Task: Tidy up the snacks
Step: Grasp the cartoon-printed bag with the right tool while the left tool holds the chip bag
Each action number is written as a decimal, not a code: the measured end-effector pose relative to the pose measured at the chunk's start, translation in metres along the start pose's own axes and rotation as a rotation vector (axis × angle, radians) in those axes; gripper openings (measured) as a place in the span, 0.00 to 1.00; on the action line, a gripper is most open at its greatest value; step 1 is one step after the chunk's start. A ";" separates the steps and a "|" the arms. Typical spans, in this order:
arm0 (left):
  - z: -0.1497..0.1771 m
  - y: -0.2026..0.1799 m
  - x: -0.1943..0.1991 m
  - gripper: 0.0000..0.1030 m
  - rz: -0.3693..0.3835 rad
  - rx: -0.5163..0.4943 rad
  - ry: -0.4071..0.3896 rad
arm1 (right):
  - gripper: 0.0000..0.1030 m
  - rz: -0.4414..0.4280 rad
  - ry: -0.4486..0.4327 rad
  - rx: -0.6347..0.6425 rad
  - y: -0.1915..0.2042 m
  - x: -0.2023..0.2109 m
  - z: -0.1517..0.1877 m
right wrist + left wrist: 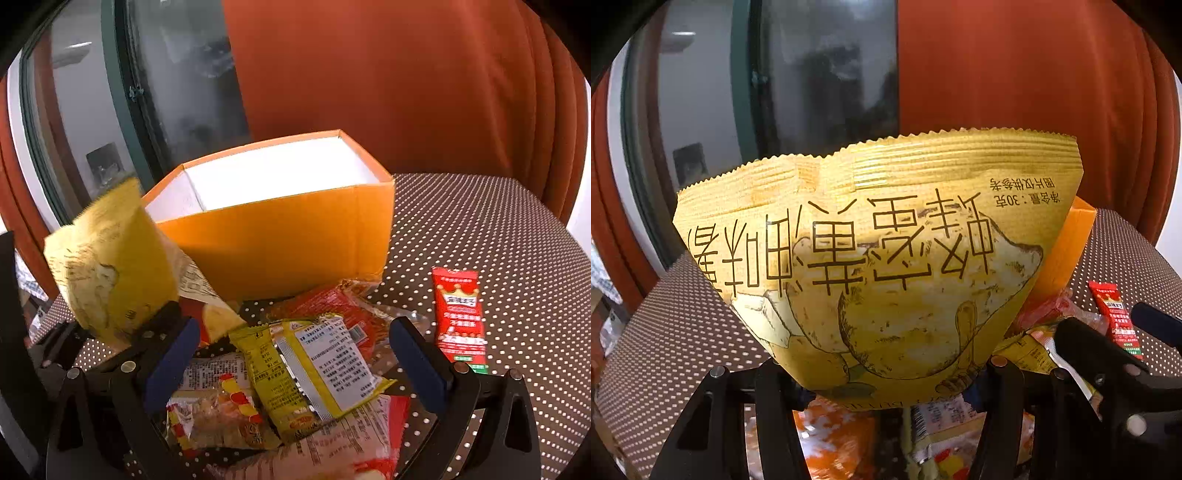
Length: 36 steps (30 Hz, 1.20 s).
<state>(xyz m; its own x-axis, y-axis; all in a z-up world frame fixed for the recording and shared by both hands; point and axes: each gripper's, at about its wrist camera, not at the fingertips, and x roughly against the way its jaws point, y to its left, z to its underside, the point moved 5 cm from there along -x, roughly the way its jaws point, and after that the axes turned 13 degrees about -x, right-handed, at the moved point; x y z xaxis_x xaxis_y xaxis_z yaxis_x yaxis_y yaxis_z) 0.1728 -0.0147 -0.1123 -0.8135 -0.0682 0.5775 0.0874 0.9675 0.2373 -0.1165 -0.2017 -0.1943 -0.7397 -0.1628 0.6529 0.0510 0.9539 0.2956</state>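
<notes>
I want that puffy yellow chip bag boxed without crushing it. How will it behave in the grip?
The yellow chip bag looks air-filled and light, likely crushable. Held by its lower edge in the left gripper, it stands up, so fairly stiff. Its glossy film may slip.
</notes>
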 end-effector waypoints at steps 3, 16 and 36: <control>0.003 0.002 0.014 0.59 -0.009 0.005 -0.021 | 1.00 -0.010 -0.022 -0.008 0.000 0.012 0.001; 0.030 0.006 0.046 0.59 0.004 0.016 -0.039 | 1.00 -0.011 -0.083 0.030 0.005 0.057 0.025; 0.031 -0.005 0.074 0.59 -0.052 0.000 -0.020 | 1.00 -0.015 -0.047 -0.058 -0.023 0.074 0.066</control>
<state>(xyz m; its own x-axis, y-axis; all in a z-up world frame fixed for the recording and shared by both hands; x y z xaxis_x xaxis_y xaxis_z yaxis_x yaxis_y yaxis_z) 0.0940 -0.0171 -0.0952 -0.8285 -0.1138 0.5484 0.0444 0.9627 0.2668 -0.2168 -0.2187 -0.1989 -0.7711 -0.1640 0.6152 0.0775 0.9349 0.3464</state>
